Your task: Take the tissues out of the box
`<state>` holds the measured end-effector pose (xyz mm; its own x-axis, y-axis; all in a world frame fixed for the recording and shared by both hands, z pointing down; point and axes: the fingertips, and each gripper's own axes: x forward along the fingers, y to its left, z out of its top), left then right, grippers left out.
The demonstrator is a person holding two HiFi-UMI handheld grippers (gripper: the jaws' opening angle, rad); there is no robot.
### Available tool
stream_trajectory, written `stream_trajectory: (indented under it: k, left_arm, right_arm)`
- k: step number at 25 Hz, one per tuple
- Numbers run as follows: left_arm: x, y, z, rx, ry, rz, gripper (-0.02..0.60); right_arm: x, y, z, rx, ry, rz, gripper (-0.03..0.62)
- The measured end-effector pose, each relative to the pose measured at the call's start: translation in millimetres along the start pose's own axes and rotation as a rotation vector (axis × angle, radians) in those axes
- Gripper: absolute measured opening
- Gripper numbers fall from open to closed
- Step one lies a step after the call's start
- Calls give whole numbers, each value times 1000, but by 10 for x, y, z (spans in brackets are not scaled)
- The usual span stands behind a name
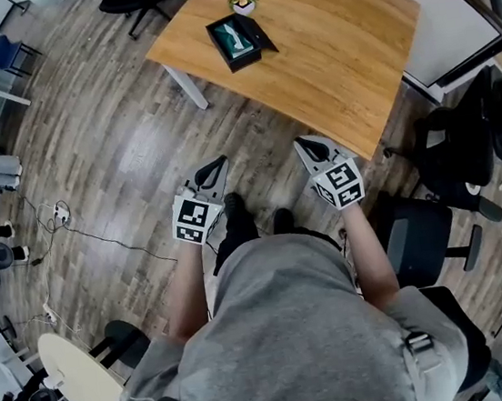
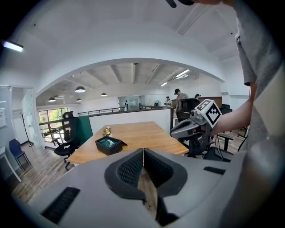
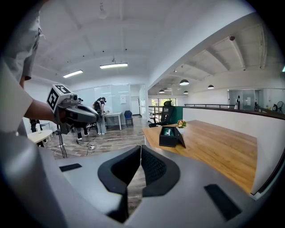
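I hold both grippers low in front of me, over the grey wood-plank floor (image 1: 115,139), short of the table. My left gripper (image 1: 213,171) has its jaws pressed together with nothing between the ribbed pads. My right gripper (image 1: 315,148) is the same, jaws closed flat on each other and empty. The two sit side by side, well apart, both aimed toward the table and tipped a little downward.

The tissue box (image 1: 237,41) lies well ahead of both grippers, on the far part of the table (image 1: 342,55), nearer its left edge. It lies flat with its open top facing up. From the head view, its long axis runs roughly away from me, with the far end swung slightly left.

The table is light wood, bare apart from the box and a small potted plant (image 1: 243,0) just beyond it. Black office chairs (image 1: 464,148) stand to my right, a white partition (image 1: 457,21) runs along the table's far right side, and cables trail across the floor at left. Beyond is an open office with ceiling lamps.

The box is black and rectangular, with teal inside and a pale tissue showing. A dark flap leans out along its right side.
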<state>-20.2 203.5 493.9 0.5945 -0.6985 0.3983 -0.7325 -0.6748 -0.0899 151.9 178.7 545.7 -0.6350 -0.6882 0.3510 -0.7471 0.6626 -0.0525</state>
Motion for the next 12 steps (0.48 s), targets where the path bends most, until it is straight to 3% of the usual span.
stream_trajectory:
  k: [9,10,12]
  left_arm:
    - [-28,-11,82,-8,-20,24,24]
    - [-33,0,75,-3,-21,32,36]
    - [-46,24,55,3,-21,48,140]
  right_arm:
    - [-18,-10,54,-6,-23,19,50]
    - [-22,-5,67,-3,-35,22,65]
    - [-29,6,94,0,-56,26,109]
